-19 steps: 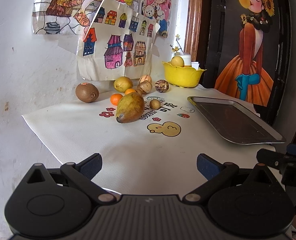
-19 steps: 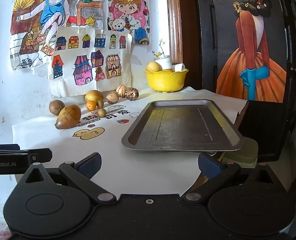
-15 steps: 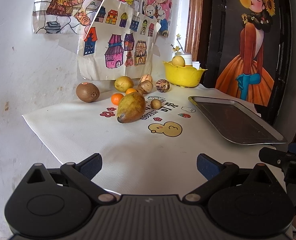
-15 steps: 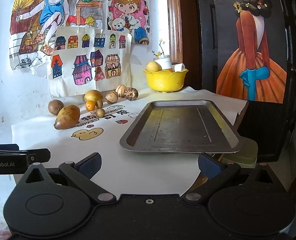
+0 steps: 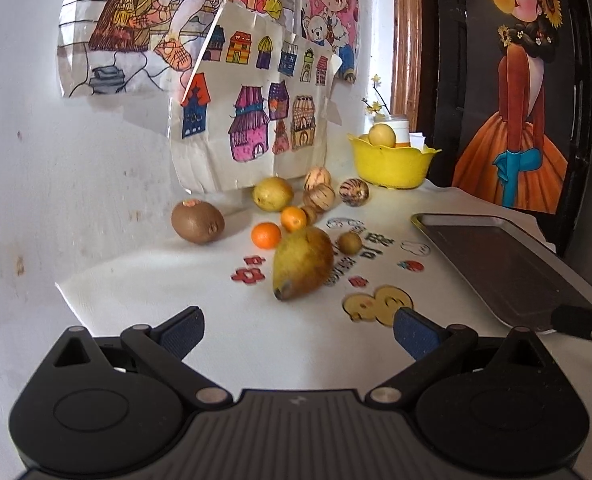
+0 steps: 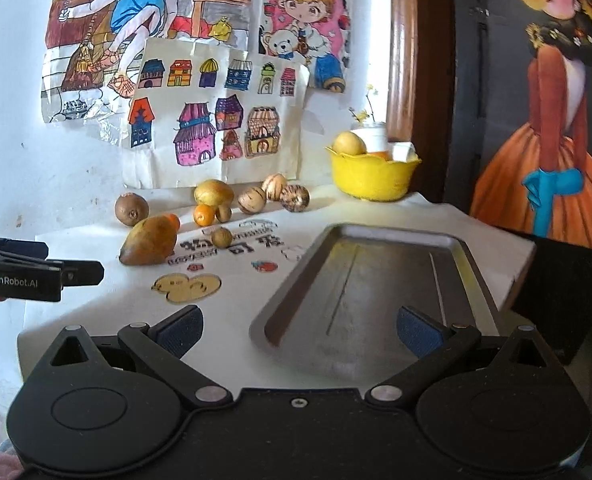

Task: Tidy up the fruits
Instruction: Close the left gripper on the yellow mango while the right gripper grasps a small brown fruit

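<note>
The left gripper (image 5: 298,330) is spread wide and holds nothing; the mango (image 5: 303,262) lies just above it at frame centre on the counter (image 5: 176,308), long axis running lower left to upper right, its dark tip toward the gripper. Behind it sit two oranges (image 5: 266,235) and a kiwi (image 5: 197,221). The right gripper (image 6: 298,330) is equally wide and empty, over the tray (image 6: 376,280). The left gripper's side reads "GenRobot.AI" at the right view's left edge.
</note>
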A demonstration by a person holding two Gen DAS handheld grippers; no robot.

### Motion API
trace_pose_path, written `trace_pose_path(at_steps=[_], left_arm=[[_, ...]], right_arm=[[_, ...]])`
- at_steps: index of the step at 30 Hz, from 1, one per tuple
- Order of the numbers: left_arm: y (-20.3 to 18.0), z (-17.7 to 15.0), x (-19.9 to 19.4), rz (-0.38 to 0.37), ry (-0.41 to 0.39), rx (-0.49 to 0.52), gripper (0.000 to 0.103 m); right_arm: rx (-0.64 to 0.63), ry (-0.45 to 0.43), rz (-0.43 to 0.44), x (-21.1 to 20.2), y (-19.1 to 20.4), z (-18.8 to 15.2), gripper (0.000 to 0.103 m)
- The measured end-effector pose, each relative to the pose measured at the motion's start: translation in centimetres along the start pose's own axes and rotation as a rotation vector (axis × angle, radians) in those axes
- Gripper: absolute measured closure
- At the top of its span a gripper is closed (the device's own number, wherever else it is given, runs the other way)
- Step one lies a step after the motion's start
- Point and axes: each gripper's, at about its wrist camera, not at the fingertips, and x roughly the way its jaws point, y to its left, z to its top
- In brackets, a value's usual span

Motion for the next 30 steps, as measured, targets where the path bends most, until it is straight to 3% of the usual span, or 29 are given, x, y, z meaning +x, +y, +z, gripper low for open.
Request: trace_pose_path(at_steps=[10, 18, 23, 30], left_arm=[[1.1, 2.2, 2.9, -0.038, 0.029, 0.035, 0.0], [1.2, 4.1, 5.9, -0.079, 0.058, 0.084, 0.001], [1.0, 4.9, 7.1, -0.094, 0.056, 0.1, 0.001], [0.7, 5.1, 8.9, -0.101, 0.102, 0.114, 0.006]], right_arm=[[-0.055, 0.075, 0.068, 5.1, -0.6, 5.6, 0.0], [-0.085, 0.197, 0.213, 11.7, -1.1, 10.8, 0.001], [-0.037, 0.282, 0.286, 16.5, -1.4, 12.3, 0.001], [-0.071, 0.339, 0.374, 21.0, 0.6, 12.7, 0.014]])
